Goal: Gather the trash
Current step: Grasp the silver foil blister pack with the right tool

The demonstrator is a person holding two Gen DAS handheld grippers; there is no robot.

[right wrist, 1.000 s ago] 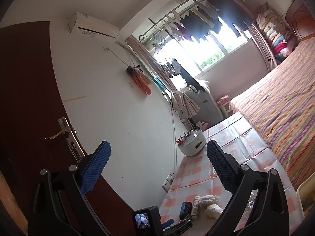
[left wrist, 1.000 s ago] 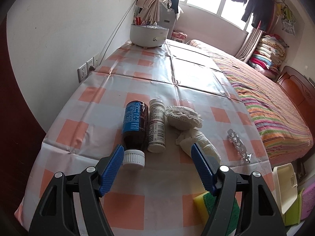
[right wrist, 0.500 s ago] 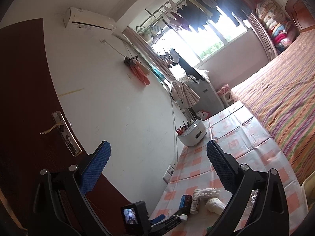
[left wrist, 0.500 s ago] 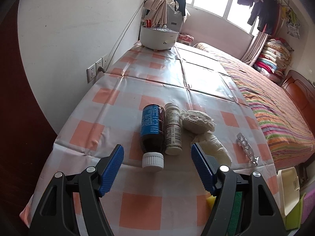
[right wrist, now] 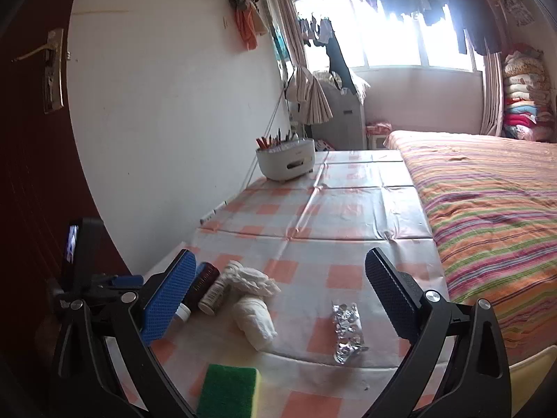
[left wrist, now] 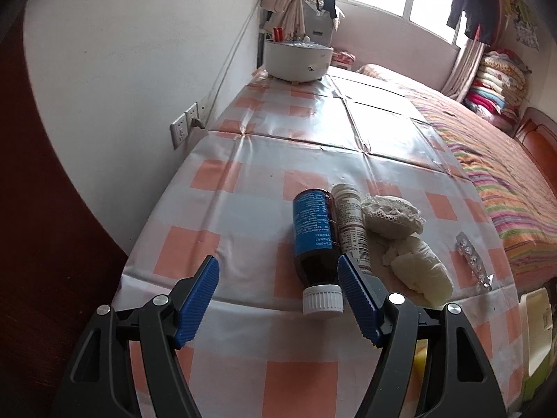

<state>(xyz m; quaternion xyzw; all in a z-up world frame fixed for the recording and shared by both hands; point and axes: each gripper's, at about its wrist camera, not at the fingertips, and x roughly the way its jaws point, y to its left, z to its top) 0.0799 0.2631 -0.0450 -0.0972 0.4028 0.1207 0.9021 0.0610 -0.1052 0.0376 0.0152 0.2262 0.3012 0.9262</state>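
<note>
A dark bottle with a blue label and white cap [left wrist: 315, 244] lies on the checked table, next to a white pill bottle [left wrist: 351, 226], a lacy cloth [left wrist: 391, 214], a crumpled tissue [left wrist: 421, 270] and a foil blister pack [left wrist: 474, 261]. My left gripper [left wrist: 278, 280] is open and empty, its right finger beside the dark bottle's cap. My right gripper [right wrist: 278, 289] is open and empty above the tissue [right wrist: 254, 320] and the blister pack [right wrist: 348, 327]. The two bottles [right wrist: 209, 289] lie partly behind its left finger.
A green and yellow sponge [right wrist: 229, 392] lies at the table's near edge. A white pen holder [left wrist: 296, 59] stands at the far end. The wall with a socket [left wrist: 182, 129] runs along the left, a striped bed [right wrist: 487, 209] along the right. A cream bin [left wrist: 538, 331] stands below the table corner.
My right gripper has tilted down from the wall and window to face the table and trash. My left gripper has shifted left and lower, so the bottles now lie toward its right finger.
</note>
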